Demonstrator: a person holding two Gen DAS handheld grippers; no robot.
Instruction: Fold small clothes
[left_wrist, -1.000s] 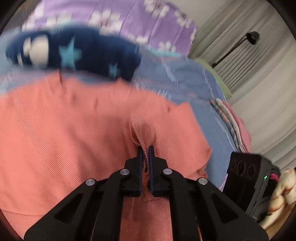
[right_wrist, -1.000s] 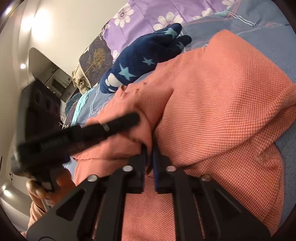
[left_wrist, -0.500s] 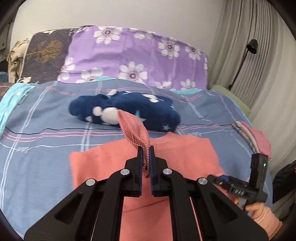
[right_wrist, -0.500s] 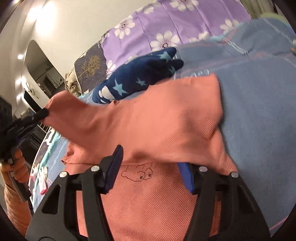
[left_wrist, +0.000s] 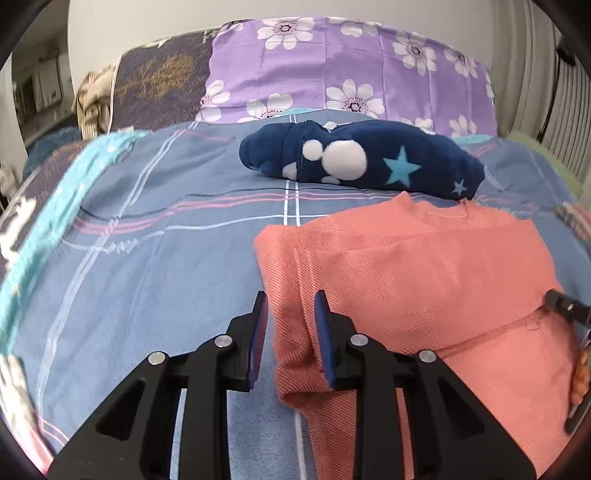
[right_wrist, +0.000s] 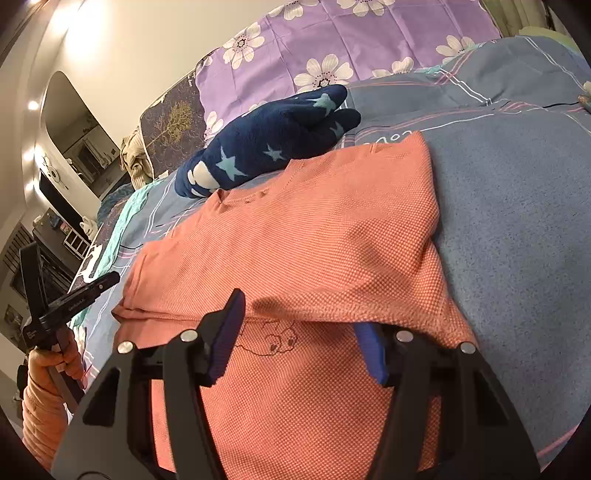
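Salmon-pink waffle knit, a small shirt (left_wrist: 424, 266), lies on the blue plaid bedspread (left_wrist: 155, 258) just in front of a navy star-print fleece (left_wrist: 362, 158), its top part folded down over the body. The left gripper (left_wrist: 290, 336) has just been opening; its fingers (left_wrist: 258, 339) straddle the folded left edge without pinching. The right gripper (right_wrist: 295, 336) stands open over the fold line. I'd draw both clear gently, then press the crease flat.
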